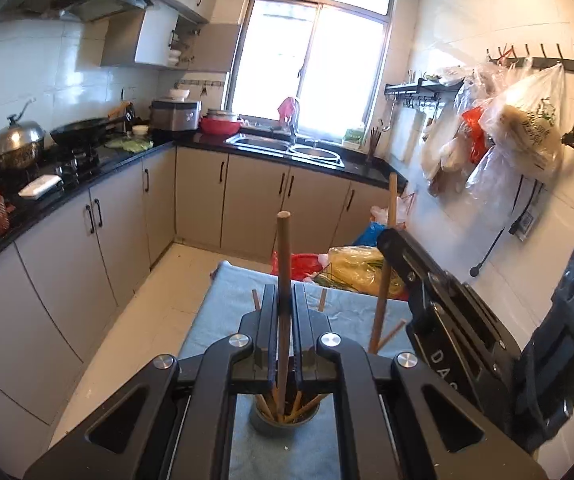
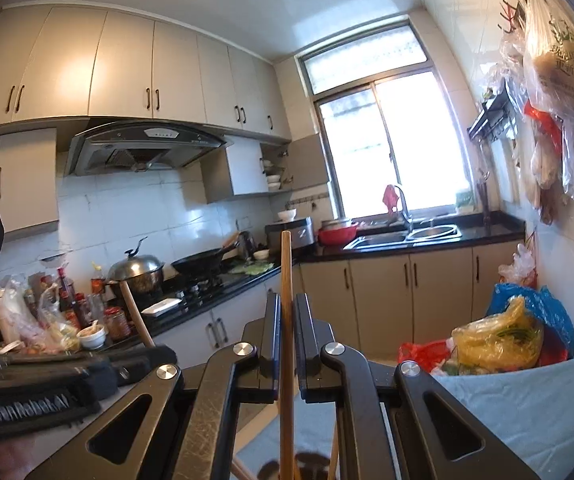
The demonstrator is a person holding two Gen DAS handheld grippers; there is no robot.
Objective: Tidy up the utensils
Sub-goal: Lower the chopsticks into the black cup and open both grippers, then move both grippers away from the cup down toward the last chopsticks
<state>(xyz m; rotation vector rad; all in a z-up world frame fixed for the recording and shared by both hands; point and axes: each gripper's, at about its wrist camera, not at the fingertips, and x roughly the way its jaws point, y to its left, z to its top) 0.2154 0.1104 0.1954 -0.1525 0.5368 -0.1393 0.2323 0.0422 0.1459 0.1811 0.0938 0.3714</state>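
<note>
Chopsticks, one clamped upright in each claw: left gripper [image 1: 285, 312] pinches one chopstick [image 1: 284, 264] above the cup [image 1: 283, 426] on the blue cloth [image 1: 223, 300]; right gripper [image 2: 287, 320] pinches another chopstick [image 2: 286, 280]. Light, stiff, smooth wood; mid-shaft grip likely resists swivelling

My left gripper [image 1: 285, 320] and right gripper [image 2: 287, 328] are matte black, with angular linkage arms, round silver pivot screws and white lettering on their bodies.

Both wrist views look past pinched chopsticks toward the shared window [image 1: 311, 64] and sink [image 2: 407, 236].
</note>
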